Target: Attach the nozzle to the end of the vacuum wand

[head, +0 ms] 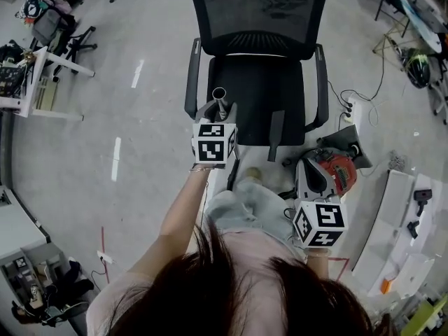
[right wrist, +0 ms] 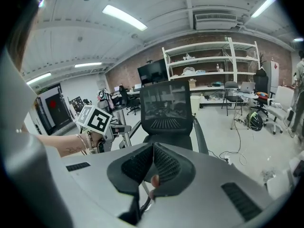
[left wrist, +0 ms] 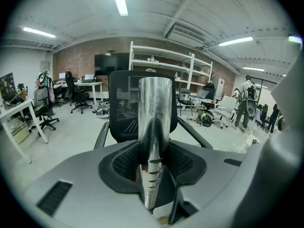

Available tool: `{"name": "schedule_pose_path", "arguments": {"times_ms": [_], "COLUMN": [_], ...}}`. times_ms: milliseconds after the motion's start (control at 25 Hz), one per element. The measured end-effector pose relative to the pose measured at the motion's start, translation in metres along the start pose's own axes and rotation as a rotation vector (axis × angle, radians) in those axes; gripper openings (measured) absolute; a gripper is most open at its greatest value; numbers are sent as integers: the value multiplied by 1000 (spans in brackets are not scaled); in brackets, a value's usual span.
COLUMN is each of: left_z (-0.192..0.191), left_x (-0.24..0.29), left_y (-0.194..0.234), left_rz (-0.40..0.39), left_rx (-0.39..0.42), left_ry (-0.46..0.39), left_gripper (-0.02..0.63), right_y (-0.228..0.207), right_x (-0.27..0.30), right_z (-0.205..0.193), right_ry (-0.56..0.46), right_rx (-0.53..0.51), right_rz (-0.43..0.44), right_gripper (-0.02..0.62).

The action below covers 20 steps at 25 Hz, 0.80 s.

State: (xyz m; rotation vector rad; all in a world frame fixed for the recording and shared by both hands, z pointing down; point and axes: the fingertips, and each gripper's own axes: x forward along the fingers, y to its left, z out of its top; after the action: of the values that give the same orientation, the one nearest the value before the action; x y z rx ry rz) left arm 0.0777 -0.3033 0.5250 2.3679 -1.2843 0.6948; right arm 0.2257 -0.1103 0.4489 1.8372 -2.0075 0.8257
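Pale office flooring (head: 105, 117) is filling the head view, with one black mesh office chair (head: 255, 19) standing directly ahead of a person who is looking steeply down. The left gripper (left wrist: 153, 148) is clamping its two dark pads on either side of one shiny metal vacuum wand (head: 219, 95), which is running lengthwise between the jaws. The wand's open round end is pointing up and away towards the chair, probably so that the mouth is staying clear and steady for a fitting to slide on. The right gripper (right wrist: 153, 160) is hanging lower on the person's right with its jaws pressed fully together. No tool part is showing between them, only a small pinkish spot below that is too unclear to name. It seems to be empty and waiting to fetch the attachment. One slim black piece, which looks like the nozzle (head: 276, 135), is lying at the front edge of the chair seat, well apart from the wand's end and nearer the right gripper's side. One orange and grey vacuum body (head: 325, 173) is sitting just beyond the right gripper's marker cube. By count, two grippers, two marker cubes, one wand, one likely nozzle, one vacuum body and one nearby chair are showing. The nozzle is not yet joining the wand.
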Motion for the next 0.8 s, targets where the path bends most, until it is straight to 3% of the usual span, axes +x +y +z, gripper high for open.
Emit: {"name": "schedule_pose_path", "arguments": {"times_ms": [280,560,800], "left_z": [-4,-4,-6], "left_x": [3,6,6], "left_y": [-2,-1,1], "left_rz": [-1,-3,-7], "left_rx": [-1,12,14], "left_ry": [2,7,2], "left_gripper": [156,156,155], "right_y": [-19,-36,-56], "right_x": [23,62,95], "right_z": [-21,-59,-94], "right_ry": [59,150,223], "right_rx": [20,109,129], "right_rz": [32,112,112], "right_gripper": [26,26,26]}}
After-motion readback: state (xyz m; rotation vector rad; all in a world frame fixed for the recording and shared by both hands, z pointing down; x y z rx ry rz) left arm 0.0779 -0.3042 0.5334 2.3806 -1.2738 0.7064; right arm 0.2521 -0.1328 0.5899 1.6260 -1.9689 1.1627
